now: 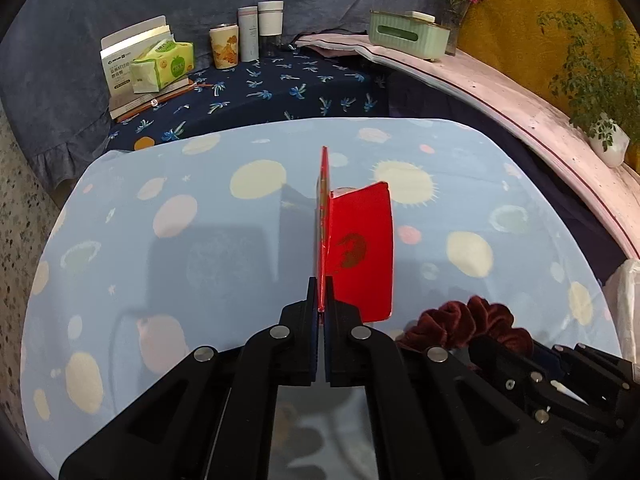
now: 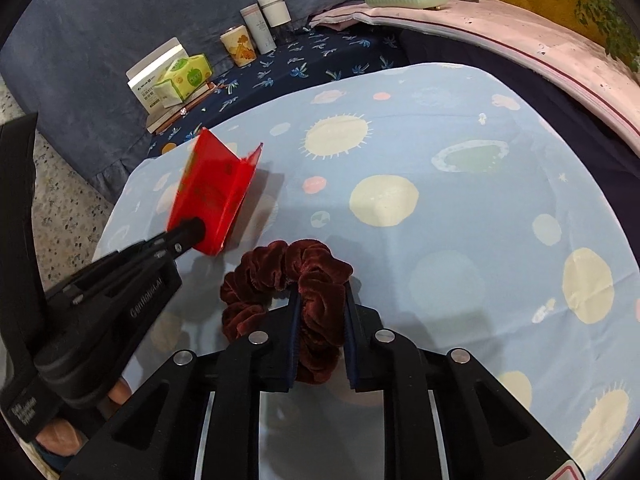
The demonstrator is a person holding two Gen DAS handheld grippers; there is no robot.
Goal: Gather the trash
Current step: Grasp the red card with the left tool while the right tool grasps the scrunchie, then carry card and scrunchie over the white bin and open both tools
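Left tongs point(image 1: 322, 300) clamped tight on near edge of red folded card point(image 1: 358, 248), pads pressed flat with the thin panel between. Card bright glossy red, creased into two panels meeting at an angle; one panel seen edge-on, upright, the other fanned rightward with a dark round emblem printed mid-face; yellowish print along the outer face in the right wrist view point(image 2: 212, 196). Lower edge on or just above the worktop point(image 1: 160, 220) — cannot tell which.

Right tongs point(image 2: 322, 312) closed on dark maroon velvet scrunchie point(image 2: 280, 276), plush fabric bunched between the pads, rest of the loop lying ruffled on the cloth toward the left tongs.

Worktop covered in pale blue cloth with cream suns, pink dots, ringed planets. Beyond: tissue pack point(image 1: 162, 64), patterned cup point(image 1: 225, 47), mint-green box point(image 1: 408, 34)
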